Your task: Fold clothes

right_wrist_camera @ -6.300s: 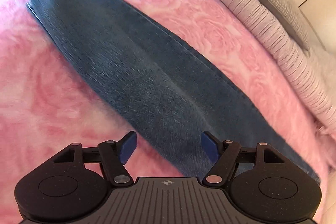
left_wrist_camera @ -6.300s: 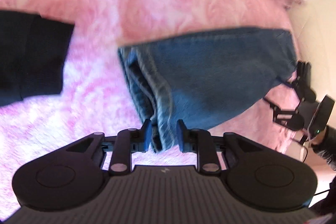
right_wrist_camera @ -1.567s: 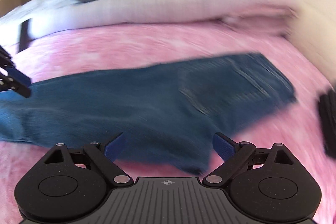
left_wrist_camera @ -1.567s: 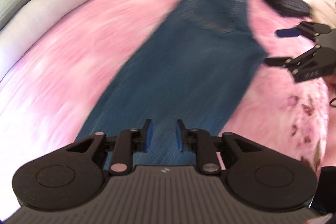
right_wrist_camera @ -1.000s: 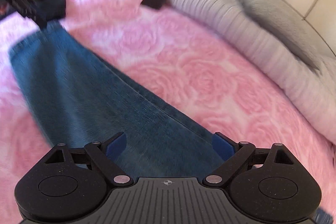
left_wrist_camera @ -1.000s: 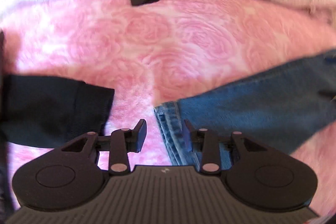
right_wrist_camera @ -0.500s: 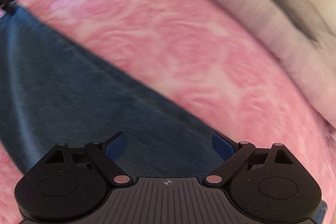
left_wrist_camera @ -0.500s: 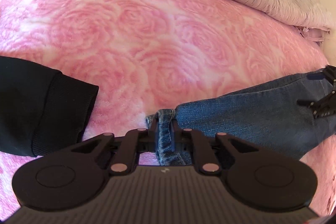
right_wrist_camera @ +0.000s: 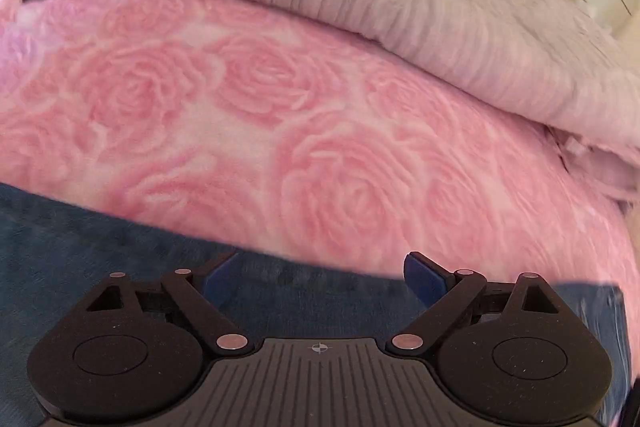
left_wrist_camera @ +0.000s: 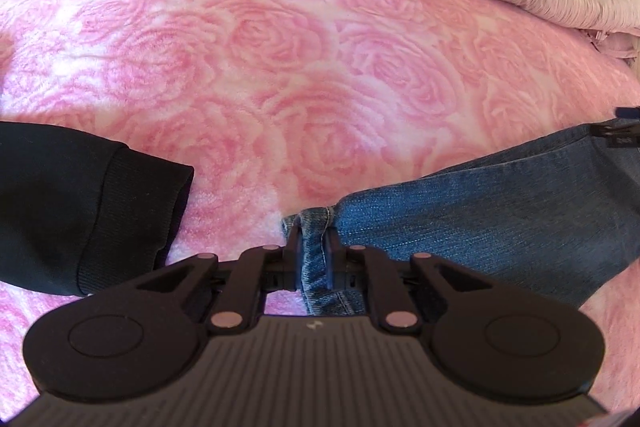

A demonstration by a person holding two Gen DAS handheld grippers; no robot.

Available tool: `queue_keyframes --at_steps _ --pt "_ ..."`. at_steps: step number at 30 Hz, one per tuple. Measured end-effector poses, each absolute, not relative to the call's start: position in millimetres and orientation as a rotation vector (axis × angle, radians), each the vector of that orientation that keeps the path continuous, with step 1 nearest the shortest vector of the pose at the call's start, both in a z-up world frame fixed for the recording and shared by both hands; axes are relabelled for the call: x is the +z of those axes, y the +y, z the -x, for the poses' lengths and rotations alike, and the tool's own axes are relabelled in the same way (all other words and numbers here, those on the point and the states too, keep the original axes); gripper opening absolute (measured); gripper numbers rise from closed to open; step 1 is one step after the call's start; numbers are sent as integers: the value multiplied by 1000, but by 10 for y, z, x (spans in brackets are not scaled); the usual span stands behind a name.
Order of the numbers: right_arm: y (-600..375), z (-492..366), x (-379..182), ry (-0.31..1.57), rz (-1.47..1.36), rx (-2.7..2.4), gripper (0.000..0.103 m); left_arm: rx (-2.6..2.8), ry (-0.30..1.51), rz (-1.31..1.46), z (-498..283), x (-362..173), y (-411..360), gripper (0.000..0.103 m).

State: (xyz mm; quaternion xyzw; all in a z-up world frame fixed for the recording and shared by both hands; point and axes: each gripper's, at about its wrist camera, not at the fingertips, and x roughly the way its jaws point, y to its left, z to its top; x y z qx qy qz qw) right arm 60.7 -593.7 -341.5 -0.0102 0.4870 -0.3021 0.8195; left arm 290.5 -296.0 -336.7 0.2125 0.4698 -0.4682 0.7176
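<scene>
Stretching rightward from the left gripper [left_wrist_camera: 311, 247], whose jaws pinch their hem, jeans [left_wrist_camera: 500, 203] underlie the right gripper's [right_wrist_camera: 320, 277] spread jaws.

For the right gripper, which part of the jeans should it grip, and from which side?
The jeans lie flat on the pink blanket, and the left gripper already pinches the bunched hem. The open right gripper would probably best take the long far edge just ahead of its fingertips, coming down from above: that exposed edge is likely thin enough to pinch.
</scene>
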Motion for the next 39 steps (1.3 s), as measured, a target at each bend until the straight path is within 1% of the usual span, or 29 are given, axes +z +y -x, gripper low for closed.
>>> queue_keyframes --at_steps 2,5,8,11,17,20,24,27,31,35,38,39 --pt "-5813 -422 -3319 1043 -33 -648 92 -1032 1040 -477 -2897 -3329 -2967 8" --pt "-5646 -284 -3397 1086 -105 -599 92 -1024 1031 -493 -2883 -3322 -2971 8" --pt "-5712 -438 -3599 1061 -108 -568 92 -1013 1019 -501 -2877 -3342 -2985 7" --pt "-5982 -661 -3668 1023 -198 -581 93 -1014 1020 -534 -2849 -3385 -3018 7" --pt "-5739 -370 -3443 993 -174 -607 92 -1012 991 -554 -2814 -3270 -2935 9" --pt "-5626 -184 -3572 1076 -183 -608 93 -1007 983 -545 -2816 -3185 -2809 10" --pt "-5473 -90 -3404 1052 -159 -658 92 -1027 965 -562 -2758 -3060 -2564 11" --pt "-5049 -109 -3135 988 -99 -572 93 -1054 958 -581 -2660 -2994 -2357 15" --pt "-4025 -260 -2924 946 44 -323 92 -1071 965 -621 -2506 -3008 -2077 16" --pt "-2854 -484 -2998 903 271 -31 92 -1072 997 -586 -2419 -3053 -1814 19" --pt "-2291 -685 -3149 875 350 66 92 -1069 1017 -551 -2376 -3096 -1658 19" --pt "-2175 -762 -3204 881 362 83 90 -1072 1019 -547 -2362 -3115 -1630 19"
